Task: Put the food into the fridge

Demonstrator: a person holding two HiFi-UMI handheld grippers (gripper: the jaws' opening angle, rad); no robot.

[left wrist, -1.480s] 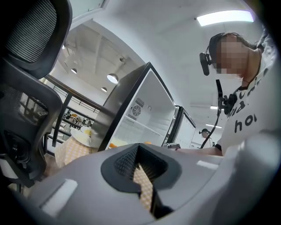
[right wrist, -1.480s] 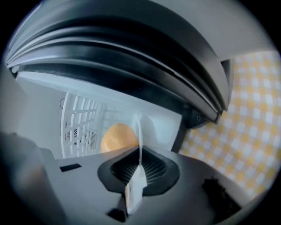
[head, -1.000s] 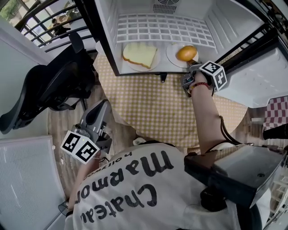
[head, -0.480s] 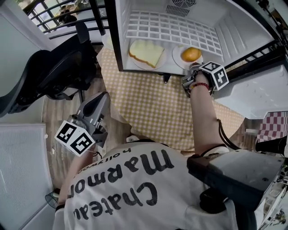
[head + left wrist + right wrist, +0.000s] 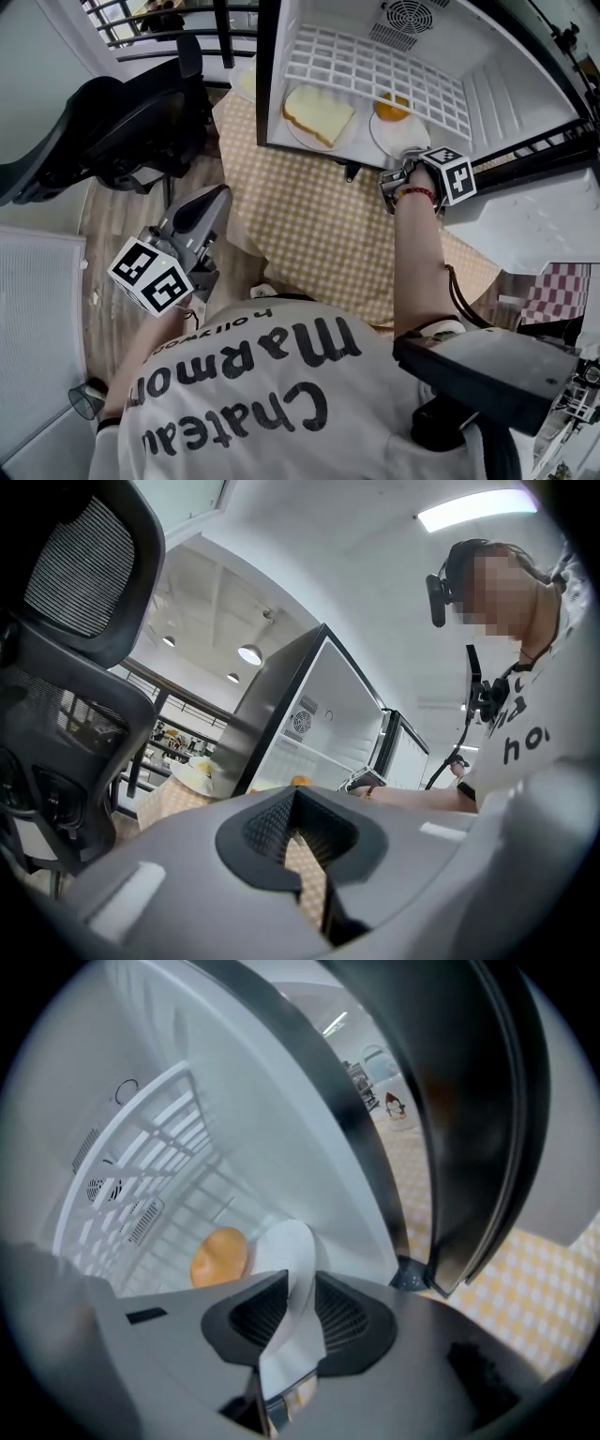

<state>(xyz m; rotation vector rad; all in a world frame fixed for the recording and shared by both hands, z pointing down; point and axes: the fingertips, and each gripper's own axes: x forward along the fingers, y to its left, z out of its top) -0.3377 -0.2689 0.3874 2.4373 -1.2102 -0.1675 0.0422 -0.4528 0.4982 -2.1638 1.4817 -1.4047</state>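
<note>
The open fridge (image 5: 511, 80) holds a slice of bread (image 5: 319, 112) on a plate at the left of its floor. To the right sits a white plate (image 5: 401, 141) with an orange bun (image 5: 392, 107), half hidden under the wire shelf (image 5: 375, 66). My right gripper (image 5: 398, 169) is at that plate's near rim. In the right gripper view its jaws are opening, with the plate rim (image 5: 289, 1241) still between them and the bun (image 5: 220, 1255) behind. My left gripper (image 5: 212, 202) hangs low beside the chair, a narrow gap between its jaws (image 5: 302, 860), holding nothing.
A table with a yellow checked cloth (image 5: 309, 225) carries the fridge. The fridge door (image 5: 534, 202) stands open to the right of my right arm. A black office chair (image 5: 112, 131) stands at the left, and railings (image 5: 169, 23) run behind it.
The head view has swung, so the fridge now sits higher and further right. The bun's plate now lies further in, under the wire shelf. The left gripper has barely moved.
</note>
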